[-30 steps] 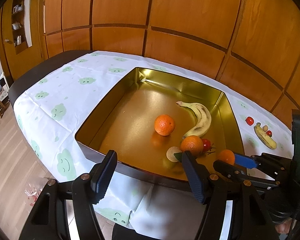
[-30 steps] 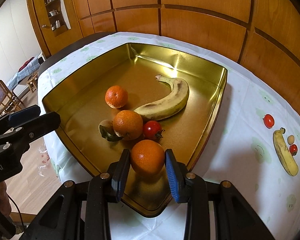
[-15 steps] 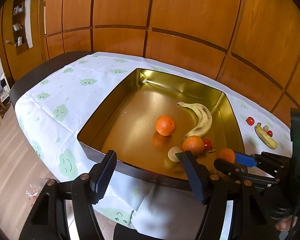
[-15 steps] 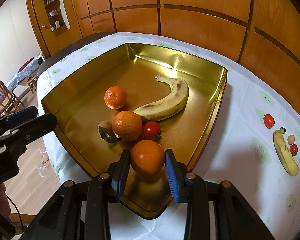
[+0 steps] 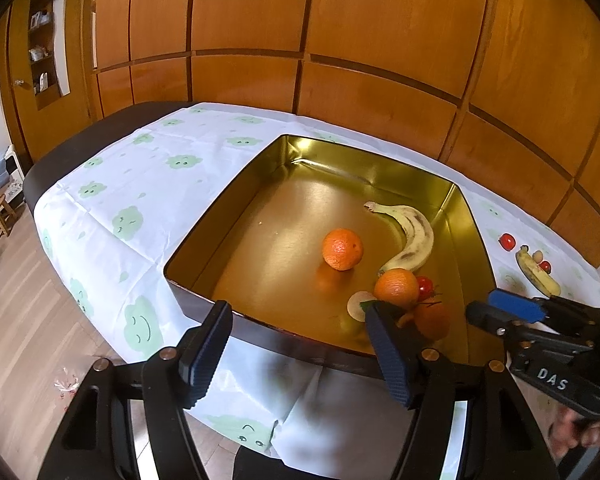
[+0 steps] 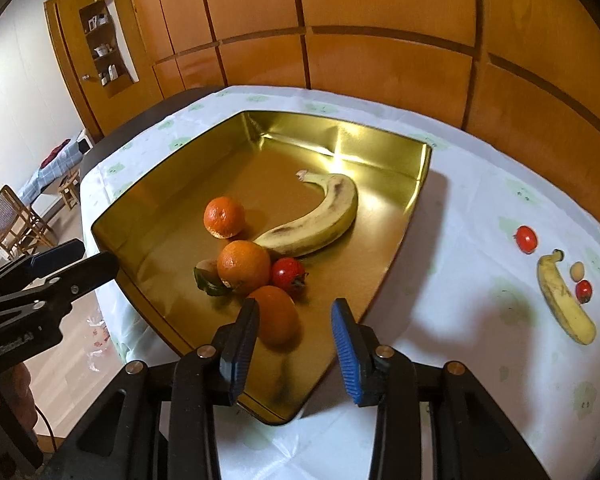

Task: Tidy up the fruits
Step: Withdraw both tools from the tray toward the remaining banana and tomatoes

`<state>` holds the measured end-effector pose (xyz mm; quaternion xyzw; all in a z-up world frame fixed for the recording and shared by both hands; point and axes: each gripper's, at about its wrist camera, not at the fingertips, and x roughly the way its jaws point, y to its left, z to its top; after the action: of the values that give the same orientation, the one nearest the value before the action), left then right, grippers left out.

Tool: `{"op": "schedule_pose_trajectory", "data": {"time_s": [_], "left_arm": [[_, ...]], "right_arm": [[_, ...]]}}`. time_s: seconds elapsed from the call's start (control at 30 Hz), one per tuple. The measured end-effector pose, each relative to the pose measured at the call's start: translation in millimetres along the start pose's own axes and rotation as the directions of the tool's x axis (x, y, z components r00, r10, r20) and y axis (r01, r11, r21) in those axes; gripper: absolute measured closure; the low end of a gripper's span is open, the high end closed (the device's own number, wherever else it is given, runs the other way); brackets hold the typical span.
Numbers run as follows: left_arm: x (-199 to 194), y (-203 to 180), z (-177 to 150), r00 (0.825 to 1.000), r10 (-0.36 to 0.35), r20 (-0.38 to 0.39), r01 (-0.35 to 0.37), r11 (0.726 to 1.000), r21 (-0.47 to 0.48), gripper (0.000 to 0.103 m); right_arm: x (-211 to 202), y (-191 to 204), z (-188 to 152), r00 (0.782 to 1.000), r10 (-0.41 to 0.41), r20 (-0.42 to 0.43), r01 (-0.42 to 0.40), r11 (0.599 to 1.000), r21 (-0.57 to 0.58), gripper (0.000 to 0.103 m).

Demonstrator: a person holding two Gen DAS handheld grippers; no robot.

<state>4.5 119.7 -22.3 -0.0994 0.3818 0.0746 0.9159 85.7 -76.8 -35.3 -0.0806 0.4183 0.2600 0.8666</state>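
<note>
The right tongs [image 6: 296, 307] are seen with jaws spread wider than the nearest orange [image 6: 276, 314], and they are closing. That orange lies on the gold tray [image 6: 418, 184] floor between them, against the left pad only, so nothing is gripped. Just beyond the tips a second orange [image 6: 244, 266] and a tomato [image 6: 287, 274] are found, with a banana [image 6: 320, 220] and a third orange [image 6: 224, 216] farther ahead. Well off to the right, on the tablecloth [image 6: 460, 240], a smaller banana [image 6: 564, 300] is laid. The left tongs [image 5: 300, 354] are held half open and empty over the tray's near wall.
</note>
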Motion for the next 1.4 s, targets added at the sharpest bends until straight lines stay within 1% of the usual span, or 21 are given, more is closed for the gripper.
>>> {"op": "schedule_pose_trajectory", "data": {"time_s": [0.1, 0.2, 0.23, 0.27, 0.33, 0.43, 0.63, 0.77, 1.27, 1.4], "left_arm": [[0.4, 0.9, -0.2, 1.000, 0.001, -0.001, -0.001, 1.000, -0.002, 0.033], [-1.6, 0.3, 0.3, 1.000, 0.003, 0.008, -0.003, 1.000, 0.002, 0.032], [-2.6, -0.3, 0.4, 1.000, 0.006, 0.012, -0.006, 1.000, 0.006, 0.031], [-3.8, -0.6, 0.4, 1.000, 0.006, 0.015, -0.006, 1.000, 0.009, 0.030], [-6.6, -1.1, 0.7, 1.000, 0.001, 0.024, -0.001, 1.000, 0.013, 0.028], [-9.0, -2.8, 0.8, 0.999, 0.001, 0.032, -0.001, 1.000, 0.018, 0.026], [-11.0, -8.4, 0.2, 0.999, -0.007, 0.032, 0.006, 1.000, 0.029, 0.026], [-13.2, -12.6, 0.4, 0.999, -0.009, 0.036, 0.007, 0.999, 0.042, 0.026], [-22.7, -31.8, -1.7, 0.999, -0.028, 0.046, 0.024, 0.996, 0.087, 0.026], [-25.9, -37.2, -1.8, 0.998, -0.039, 0.050, 0.034, 0.994, 0.100, 0.026]], "right_arm": [[2.7, 8.7, 2.5, 1.000, 0.023, -0.010, -0.024, 0.999, -0.024, 0.083], [10.1, 18.7, 1.5, 1.000, 0.012, -0.027, -0.013, 0.998, -0.061, 0.085], [14.1, 20.5, 0.7, 0.999, -0.007, -0.035, 0.004, 0.998, -0.070, 0.085], [17.6, 20.0, -0.1, 0.999, -0.026, -0.046, 0.023, 0.997, -0.069, 0.085], [19.1, 17.0, -0.9, 0.998, -0.028, -0.053, 0.025, 0.998, -0.057, 0.085], [11.8, 12.9, -0.9, 0.999, -0.036, -0.032, 0.035, 0.998, -0.047, 0.085], [-8.6, 10.8, -0.1, 0.998, -0.054, 0.032, 0.055, 0.998, -0.026, 0.085], [-18.4, 7.0, -1.4, 0.996, -0.064, 0.055, 0.065, 0.998, 0.000, 0.085], [-47.5, -17.3, -17.5, 0.990, -0.108, 0.086, 0.098, 0.988, 0.121, 0.085], [-55.5, -22.5, -23.0, 0.982, -0.160, 0.099, 0.147, 0.981, 0.126, 0.083]]}}
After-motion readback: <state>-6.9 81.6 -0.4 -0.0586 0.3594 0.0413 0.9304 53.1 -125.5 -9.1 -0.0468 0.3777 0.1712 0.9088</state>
